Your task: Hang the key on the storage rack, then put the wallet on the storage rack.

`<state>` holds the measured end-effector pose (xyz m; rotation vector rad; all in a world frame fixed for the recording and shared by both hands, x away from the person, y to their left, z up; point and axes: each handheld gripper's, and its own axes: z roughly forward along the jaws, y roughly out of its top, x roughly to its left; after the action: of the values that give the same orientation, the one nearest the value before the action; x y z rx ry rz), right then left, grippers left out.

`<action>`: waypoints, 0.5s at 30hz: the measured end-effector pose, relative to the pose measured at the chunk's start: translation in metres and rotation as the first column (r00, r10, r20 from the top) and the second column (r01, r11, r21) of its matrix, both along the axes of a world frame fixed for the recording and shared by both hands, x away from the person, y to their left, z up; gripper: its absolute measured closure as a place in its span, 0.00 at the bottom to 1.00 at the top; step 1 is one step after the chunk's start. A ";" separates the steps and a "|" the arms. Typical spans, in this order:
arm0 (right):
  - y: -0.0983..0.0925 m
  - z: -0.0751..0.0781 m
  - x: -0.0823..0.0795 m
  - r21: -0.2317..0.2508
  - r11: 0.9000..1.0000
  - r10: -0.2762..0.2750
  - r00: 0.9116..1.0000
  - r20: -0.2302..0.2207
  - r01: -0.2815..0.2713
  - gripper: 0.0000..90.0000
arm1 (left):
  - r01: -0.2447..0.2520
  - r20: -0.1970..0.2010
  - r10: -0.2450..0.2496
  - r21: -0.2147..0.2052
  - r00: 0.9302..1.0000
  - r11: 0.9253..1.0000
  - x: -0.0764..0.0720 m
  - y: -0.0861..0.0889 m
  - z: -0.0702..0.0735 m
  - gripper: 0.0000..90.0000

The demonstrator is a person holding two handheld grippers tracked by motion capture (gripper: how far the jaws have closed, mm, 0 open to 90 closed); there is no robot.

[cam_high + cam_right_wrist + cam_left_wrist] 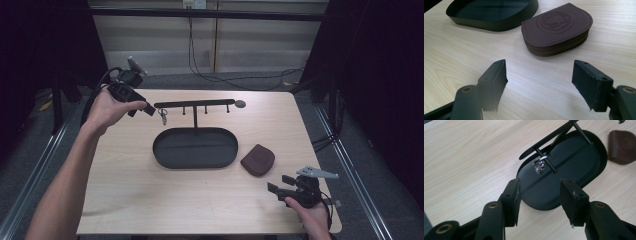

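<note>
Jaws parted, left gripper (539, 195) faces shiny metal keyring (539, 165) on matte black rack (554, 135)

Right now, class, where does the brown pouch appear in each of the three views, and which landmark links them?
High view: the pouch lies right of centre, beside the tray's right end.
Left gripper view: the pouch sits at the top right edge, cut off by the frame.
Right gripper view: the pouch lies at upper centre, ahead of the jaws.
Shared landmark: the black oval tray next to it.
</note>
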<state>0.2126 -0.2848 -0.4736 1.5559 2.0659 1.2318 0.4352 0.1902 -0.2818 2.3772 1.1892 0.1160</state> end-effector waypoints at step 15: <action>0.000 0.000 0.001 -0.001 1.000 -0.009 1.000 -0.004 0.009 0.31 | -0.038 0.080 0.042 -0.058 0.996 0.998 -0.024 0.029 -0.029 0.32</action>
<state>0.2133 -0.2850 -0.4740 1.5667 2.0597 1.2259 0.4115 0.2192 -0.3112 2.2785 1.1865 0.1885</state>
